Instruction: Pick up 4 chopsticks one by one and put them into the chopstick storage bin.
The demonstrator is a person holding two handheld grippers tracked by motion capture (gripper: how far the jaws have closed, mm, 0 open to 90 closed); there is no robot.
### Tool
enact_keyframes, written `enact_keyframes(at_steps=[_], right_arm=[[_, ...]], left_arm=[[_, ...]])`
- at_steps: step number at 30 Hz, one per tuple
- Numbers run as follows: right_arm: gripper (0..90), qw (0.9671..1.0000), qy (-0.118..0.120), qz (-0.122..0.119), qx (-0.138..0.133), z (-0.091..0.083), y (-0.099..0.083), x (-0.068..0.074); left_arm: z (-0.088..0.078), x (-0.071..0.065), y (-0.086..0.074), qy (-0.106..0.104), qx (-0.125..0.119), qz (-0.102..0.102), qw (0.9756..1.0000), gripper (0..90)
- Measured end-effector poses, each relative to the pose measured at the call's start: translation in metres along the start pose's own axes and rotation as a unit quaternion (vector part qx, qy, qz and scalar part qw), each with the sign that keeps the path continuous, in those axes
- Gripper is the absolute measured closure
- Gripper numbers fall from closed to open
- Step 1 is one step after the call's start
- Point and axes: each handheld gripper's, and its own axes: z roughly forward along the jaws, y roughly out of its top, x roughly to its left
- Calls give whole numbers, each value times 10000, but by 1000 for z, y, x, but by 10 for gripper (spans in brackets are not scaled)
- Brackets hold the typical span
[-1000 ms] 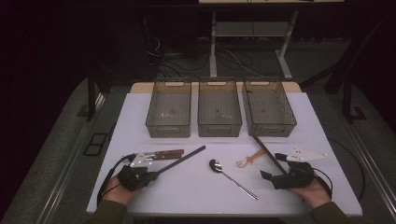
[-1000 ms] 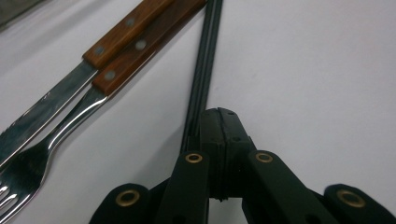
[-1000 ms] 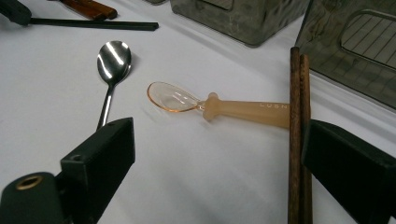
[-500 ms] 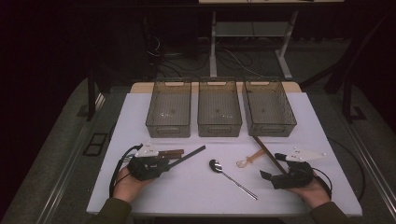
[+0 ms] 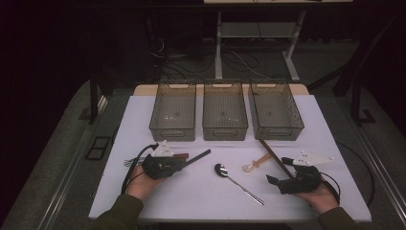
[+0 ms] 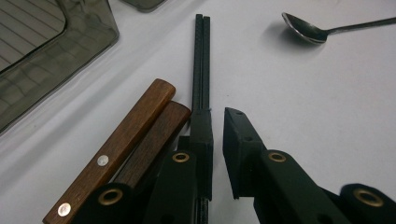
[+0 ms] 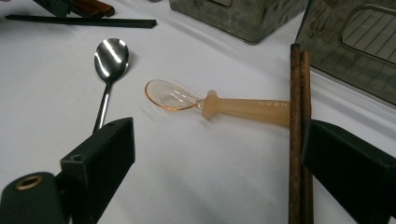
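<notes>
Left tongs (image 5: 187,162) slid right across the bench (image 5: 206,201), jaws just been closing, black chopsticks (image 6: 201,70) beside one jaw, not clamped; right tongs (image 7: 215,154) wide open.

Three empty bins (image 5: 225,111), steel spoon (image 5: 238,182), plastic spoon (image 5: 255,164).

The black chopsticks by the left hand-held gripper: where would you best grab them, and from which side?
Grip the black chopsticks as a pair near their nearer, thicker end, coming from above with one jaw on each long side. They lie flat and touching on the table, so one squeeze probably takes both. Wooden handles crowd one side, so the jaw there has little room.
</notes>
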Motion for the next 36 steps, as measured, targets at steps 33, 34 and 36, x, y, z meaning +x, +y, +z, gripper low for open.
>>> enact_keyframes(at_steps=[33, 34, 36], right_arm=[[94, 10000, -1, -12, 9, 0, 0, 0], [94, 10000, -3, -13, 9, 0, 0, 0], [94, 10000, -2, -18, 12, 0, 0, 0]], left_arm=[[8, -2, -5, -4, 278, 55, 9996, 855], [8, -2, -5, -9, 277, 53, 9996, 856], [9, -2, -5, -1, 277, 60, 9996, 857]])
